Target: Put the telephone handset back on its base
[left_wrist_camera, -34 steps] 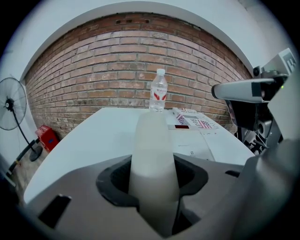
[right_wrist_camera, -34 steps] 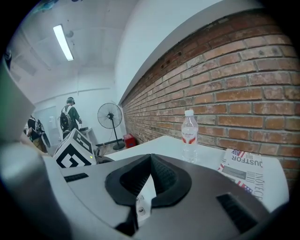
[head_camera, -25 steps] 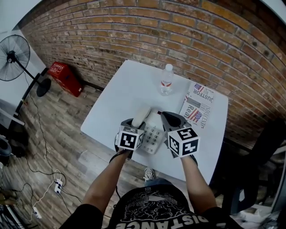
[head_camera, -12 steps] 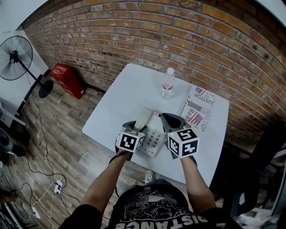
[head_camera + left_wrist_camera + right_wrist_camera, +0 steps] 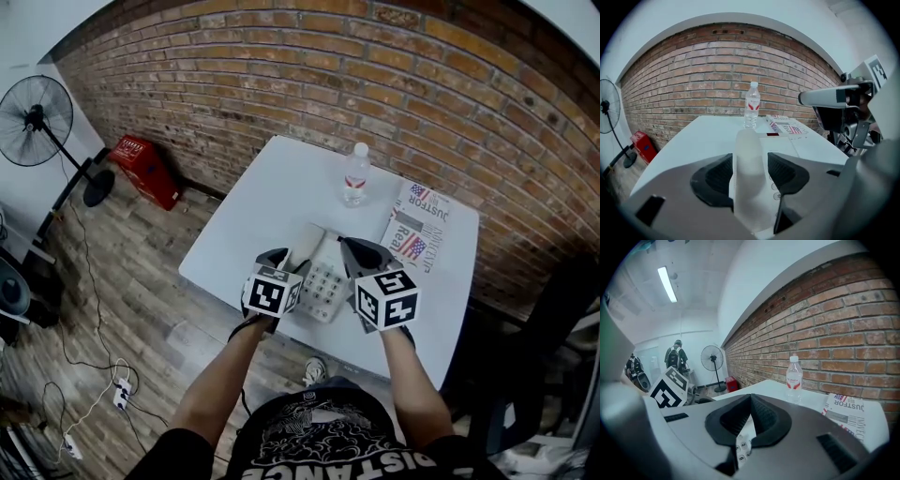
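Left gripper view shows the left claw [image 5: 749, 163] spread wide and released; the white handset [image 5: 748, 140] lies between its pads on the base [image 5: 780, 150]. Only the right gripper view shows the right claw [image 5: 751, 401] clenched on nothing, with keypad buttons [image 5: 742, 446] just beneath its tips and a water bottle [image 5: 794, 376] beyond.

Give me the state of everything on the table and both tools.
Telephone base: flat on table.
Telephone handset: lying in base's cradle, seemingly seated.
Left tool: open, pads either side of handset.
Right tool: shut, empty, above base.
Water bottle: upright, capped.
Newspaper: folded, flat.
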`<control>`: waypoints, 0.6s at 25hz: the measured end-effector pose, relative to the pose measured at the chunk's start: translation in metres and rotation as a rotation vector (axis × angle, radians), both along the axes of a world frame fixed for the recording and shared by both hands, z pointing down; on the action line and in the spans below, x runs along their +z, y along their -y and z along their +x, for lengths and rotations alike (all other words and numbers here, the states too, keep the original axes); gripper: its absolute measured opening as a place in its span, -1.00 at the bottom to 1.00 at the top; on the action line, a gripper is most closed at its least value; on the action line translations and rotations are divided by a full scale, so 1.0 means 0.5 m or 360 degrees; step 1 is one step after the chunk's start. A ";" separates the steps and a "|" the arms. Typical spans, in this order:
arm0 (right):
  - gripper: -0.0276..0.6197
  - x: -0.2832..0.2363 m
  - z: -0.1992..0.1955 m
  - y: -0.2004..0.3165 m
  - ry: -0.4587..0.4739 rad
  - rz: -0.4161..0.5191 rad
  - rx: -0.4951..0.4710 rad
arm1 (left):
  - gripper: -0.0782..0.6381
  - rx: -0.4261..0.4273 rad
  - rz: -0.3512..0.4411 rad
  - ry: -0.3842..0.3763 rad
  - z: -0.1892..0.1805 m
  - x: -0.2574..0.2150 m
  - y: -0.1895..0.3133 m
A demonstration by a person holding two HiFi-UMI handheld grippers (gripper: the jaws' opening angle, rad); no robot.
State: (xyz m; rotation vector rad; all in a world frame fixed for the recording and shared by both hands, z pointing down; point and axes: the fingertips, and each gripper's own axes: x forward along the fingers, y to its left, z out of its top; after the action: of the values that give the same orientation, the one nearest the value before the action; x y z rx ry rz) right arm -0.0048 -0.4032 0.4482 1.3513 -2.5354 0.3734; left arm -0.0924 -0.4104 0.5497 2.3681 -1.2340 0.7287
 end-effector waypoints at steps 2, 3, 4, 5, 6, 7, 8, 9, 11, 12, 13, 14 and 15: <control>-0.91 -0.009 -0.009 -0.015 -0.0003 0.0010 0.0003 | -0.17 -0.0006 0.0032 -0.0021 -0.009 -0.021 -0.009; -0.91 -0.014 -0.013 -0.024 -0.0006 0.0016 0.0006 | -0.17 -0.0012 0.0048 -0.0035 -0.015 -0.032 -0.014; -0.91 -0.020 -0.015 -0.032 -0.0009 0.0024 0.0009 | -0.17 -0.0017 0.0064 -0.0051 -0.019 -0.043 -0.020; -0.91 -0.025 -0.017 -0.041 -0.0012 0.0031 0.0012 | -0.17 -0.0022 0.0080 -0.0065 -0.024 -0.055 -0.025; -0.91 -0.031 -0.018 -0.049 -0.0016 0.0039 0.0015 | -0.17 -0.0026 0.0098 -0.0078 -0.029 -0.068 -0.031; -0.91 -0.036 -0.020 -0.058 -0.0021 0.0046 0.0018 | -0.17 -0.0029 0.0118 -0.0089 -0.033 -0.080 -0.037; -0.91 -0.041 -0.021 -0.067 -0.0026 0.0054 0.0020 | -0.17 -0.0032 0.0139 -0.0101 -0.038 -0.092 -0.044; -0.91 -0.045 -0.022 -0.076 -0.0030 0.0061 0.0023 | -0.17 -0.0036 0.0162 -0.0114 -0.043 -0.104 -0.051; -0.91 -0.051 -0.025 -0.094 -0.0038 0.0074 0.0028 | -0.17 -0.0050 0.0206 -0.0138 -0.054 -0.128 -0.067; -0.91 -0.054 -0.025 -0.103 -0.0042 0.0079 0.0030 | -0.17 -0.0059 0.0228 -0.0149 -0.060 -0.139 -0.075; -0.91 -0.058 -0.026 -0.112 -0.0046 0.0085 0.0033 | -0.19 -0.0068 0.0250 -0.0162 -0.066 -0.151 -0.084; -0.91 -0.062 -0.027 -0.122 -0.0050 0.0092 0.0035 | -0.19 -0.0079 0.0272 -0.0179 -0.073 -0.163 -0.092; -0.91 -0.068 -0.028 -0.131 -0.0053 0.0101 0.0038 | -0.20 -0.0089 0.0294 -0.0197 -0.080 -0.176 -0.100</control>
State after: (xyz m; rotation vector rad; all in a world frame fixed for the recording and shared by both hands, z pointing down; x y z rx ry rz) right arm -0.0188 -0.3379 0.4143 1.3992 -2.5260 0.2744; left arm -0.1326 -0.3605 0.4619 2.4709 -1.3597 0.4604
